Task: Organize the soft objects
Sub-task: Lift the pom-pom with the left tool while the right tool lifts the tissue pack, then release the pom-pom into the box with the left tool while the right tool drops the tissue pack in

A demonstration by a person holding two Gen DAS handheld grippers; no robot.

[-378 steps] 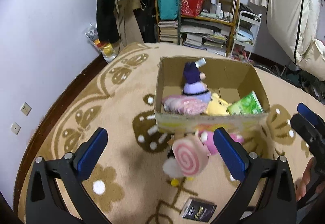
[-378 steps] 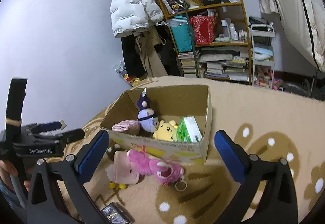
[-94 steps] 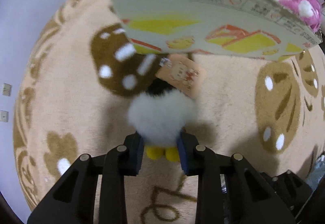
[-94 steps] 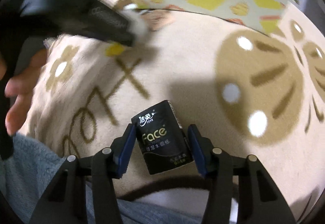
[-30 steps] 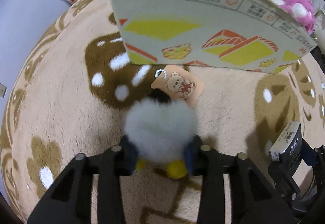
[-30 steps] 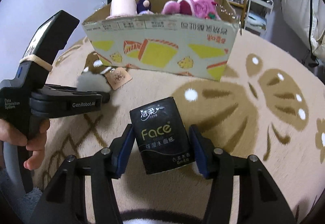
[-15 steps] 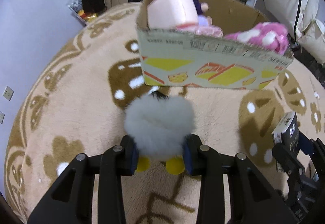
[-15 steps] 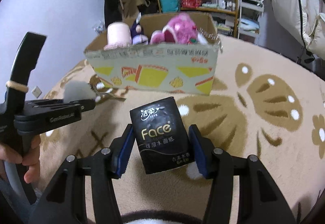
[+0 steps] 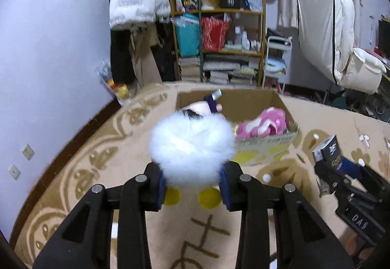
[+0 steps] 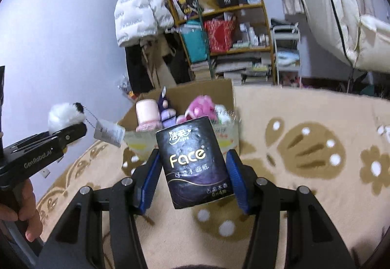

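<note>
Both loads have risen off the carpet since a second ago, and the cardboard box (image 9: 258, 142) now sits lower and farther ahead. The white fluffy plush (image 9: 192, 147) is squeezed between the left gripper (image 9: 192, 187) pads, its yellow feet below the fingertips — a paper tag (image 10: 108, 133) dangles from it in the right view. The black tissue pack (image 10: 195, 161) stands upright, clamped between the blue pads of the right gripper (image 10: 192, 176). Beyond, the box holds a pink plush (image 9: 262, 122) and a purple doll (image 10: 165, 108); it rests on the patterned carpet (image 9: 97, 154)
</note>
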